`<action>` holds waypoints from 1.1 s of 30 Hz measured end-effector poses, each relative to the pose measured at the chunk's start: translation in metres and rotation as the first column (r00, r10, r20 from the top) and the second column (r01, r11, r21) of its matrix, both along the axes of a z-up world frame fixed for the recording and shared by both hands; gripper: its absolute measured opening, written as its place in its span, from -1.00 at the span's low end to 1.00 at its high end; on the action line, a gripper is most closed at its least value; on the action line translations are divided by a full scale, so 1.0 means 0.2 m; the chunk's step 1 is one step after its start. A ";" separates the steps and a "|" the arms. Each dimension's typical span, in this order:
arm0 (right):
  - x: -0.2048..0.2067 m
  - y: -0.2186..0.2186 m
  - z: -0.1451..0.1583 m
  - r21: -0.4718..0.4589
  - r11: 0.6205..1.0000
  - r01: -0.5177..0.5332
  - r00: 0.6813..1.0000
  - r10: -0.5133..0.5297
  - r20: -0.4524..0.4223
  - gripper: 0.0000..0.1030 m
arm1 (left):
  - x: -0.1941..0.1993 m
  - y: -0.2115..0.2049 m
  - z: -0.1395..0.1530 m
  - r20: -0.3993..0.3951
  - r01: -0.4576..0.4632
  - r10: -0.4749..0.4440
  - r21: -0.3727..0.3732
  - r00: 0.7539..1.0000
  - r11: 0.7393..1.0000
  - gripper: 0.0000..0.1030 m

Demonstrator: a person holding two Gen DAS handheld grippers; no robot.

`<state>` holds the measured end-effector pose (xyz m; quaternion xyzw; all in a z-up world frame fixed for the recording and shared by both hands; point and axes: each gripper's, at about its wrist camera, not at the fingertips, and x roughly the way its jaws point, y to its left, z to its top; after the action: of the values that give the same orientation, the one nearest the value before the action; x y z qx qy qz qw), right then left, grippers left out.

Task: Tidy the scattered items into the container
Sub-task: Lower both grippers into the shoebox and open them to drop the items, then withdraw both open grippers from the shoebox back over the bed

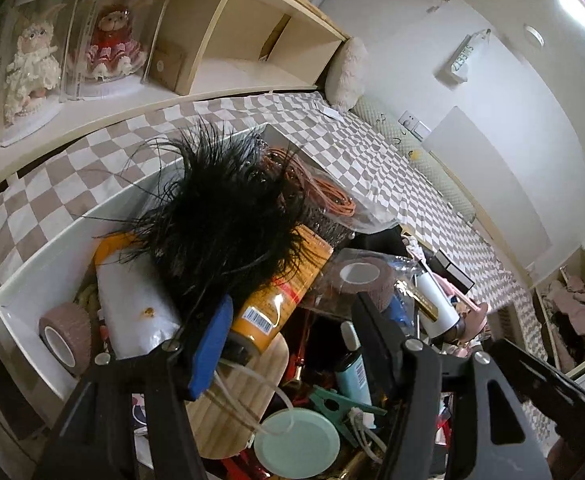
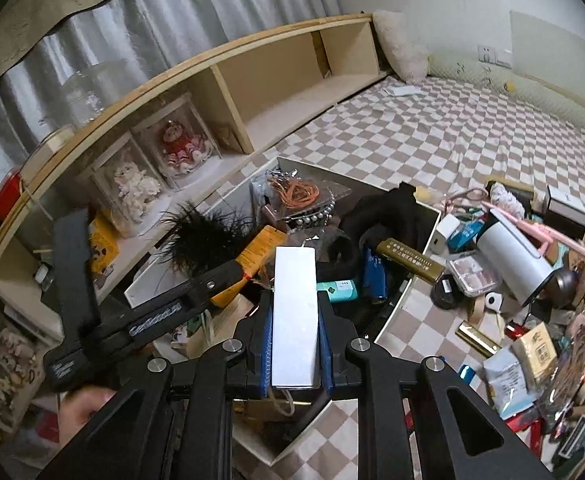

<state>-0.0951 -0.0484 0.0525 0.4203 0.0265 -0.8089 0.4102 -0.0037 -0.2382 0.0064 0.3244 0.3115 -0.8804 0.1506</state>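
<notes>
Above the full white container (image 2: 424, 236), slim white box (image 2: 295, 316), smooth, unmarked, upright

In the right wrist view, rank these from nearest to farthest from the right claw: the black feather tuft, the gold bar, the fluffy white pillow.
From the right claw, shut on the white box:
1. Gold bar, inside the container, ahead and right. The black feather tuft, ahead and left, is too close to it to rank.
2. Fluffy white pillow, far back by the shelf's end.

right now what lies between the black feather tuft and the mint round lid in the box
In the left wrist view, an orange bottle and a wooden board lie between the black feather tuft and the mint round lid.
</notes>
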 end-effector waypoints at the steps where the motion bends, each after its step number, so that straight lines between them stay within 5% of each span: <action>1: -0.02 0.00 -0.02 -0.001 1.000 0.008 1.000 -0.008 0.012 -0.61 | 0.00 0.00 0.00 0.004 0.000 0.000 -0.005 1.000 1.000 0.19; 29: -0.14 -0.07 -0.23 0.027 0.998 0.063 0.982 -0.066 0.175 -0.61 | 0.00 0.07 0.02 0.040 0.024 -0.019 -0.111 0.999 0.994 0.40; 33: -0.13 -0.06 -0.23 0.029 0.997 0.071 0.984 -0.075 0.161 -0.47 | 0.00 0.10 0.04 0.031 0.028 -0.024 -0.135 0.999 0.991 0.71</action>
<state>-0.1212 -0.0605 0.0071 0.4901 -0.0132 -0.7861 0.3763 -0.0027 -0.2189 0.0142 0.3303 0.2448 -0.8965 0.1653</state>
